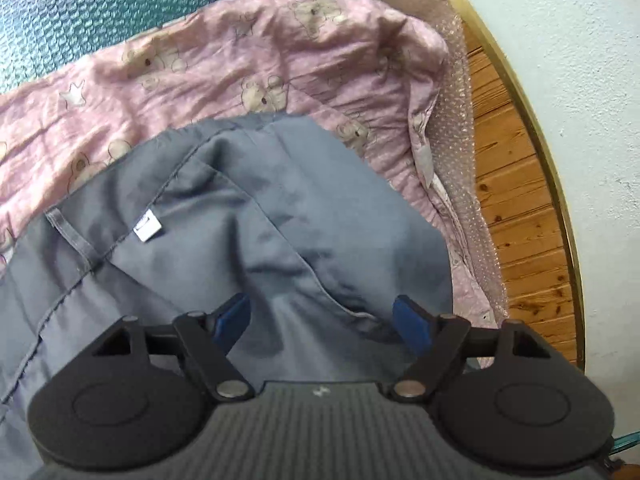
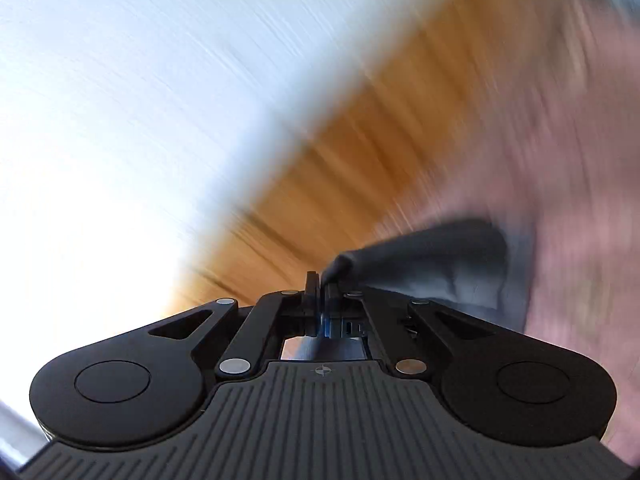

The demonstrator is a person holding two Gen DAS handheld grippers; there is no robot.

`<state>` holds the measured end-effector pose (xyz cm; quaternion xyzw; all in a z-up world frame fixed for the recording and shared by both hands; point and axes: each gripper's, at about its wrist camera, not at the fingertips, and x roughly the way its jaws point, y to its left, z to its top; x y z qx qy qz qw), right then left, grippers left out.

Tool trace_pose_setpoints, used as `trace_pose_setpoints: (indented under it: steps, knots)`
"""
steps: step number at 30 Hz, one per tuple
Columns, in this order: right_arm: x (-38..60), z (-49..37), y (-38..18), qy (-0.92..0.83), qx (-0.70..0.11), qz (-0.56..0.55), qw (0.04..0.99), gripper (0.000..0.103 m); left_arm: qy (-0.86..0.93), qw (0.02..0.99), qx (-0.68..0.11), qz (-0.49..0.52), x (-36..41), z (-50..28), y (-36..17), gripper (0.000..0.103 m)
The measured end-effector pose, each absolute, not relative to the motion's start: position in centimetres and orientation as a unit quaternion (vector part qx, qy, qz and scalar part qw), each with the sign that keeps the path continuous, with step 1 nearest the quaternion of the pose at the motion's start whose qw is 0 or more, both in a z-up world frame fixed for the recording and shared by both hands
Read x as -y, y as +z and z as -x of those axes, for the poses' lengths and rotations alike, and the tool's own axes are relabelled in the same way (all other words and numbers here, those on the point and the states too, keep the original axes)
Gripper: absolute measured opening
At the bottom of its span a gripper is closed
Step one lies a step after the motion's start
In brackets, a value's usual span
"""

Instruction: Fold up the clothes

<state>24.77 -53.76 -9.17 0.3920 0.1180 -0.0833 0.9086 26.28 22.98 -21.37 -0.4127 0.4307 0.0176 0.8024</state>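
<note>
Left gripper (image 1: 322, 320): jaws spread wide, nothing held, blue pads clear of the grey garment (image 1: 224, 216), which lies crumpled directly beneath and ahead of it on a pink bear-print blanket (image 1: 224, 56). Right gripper (image 2: 322, 284): jaws closed tight, pinching a fold of the grey garment (image 2: 432, 256), which trails off to its right. The right view is heavily blurred; wooden floor (image 2: 360, 152) lies beyond.
</note>
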Motion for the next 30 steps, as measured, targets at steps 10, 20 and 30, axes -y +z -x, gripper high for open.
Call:
trace_pose_setpoints:
  steps: [10,20,30]
  knots:
    - [61.5,-13.4,-13.6,-0.244,-0.228,-0.385,0.86,0.0,0.022,0.793,-0.469,0.388,-21.1,-23.0,-23.1,0.081]
    - [59.4,-22.8,-10.3,-0.155,-0.221,-0.329,0.905,0.002,-0.012,0.795,-0.492,0.355,-17.7,-19.0,-22.9,0.081]
    - [57.6,-0.8,-3.9,-0.143,-0.013,-0.34,0.93,0.0,-0.007,0.83,-0.411,0.376,-20.0,-22.8,-17.7,0.084]
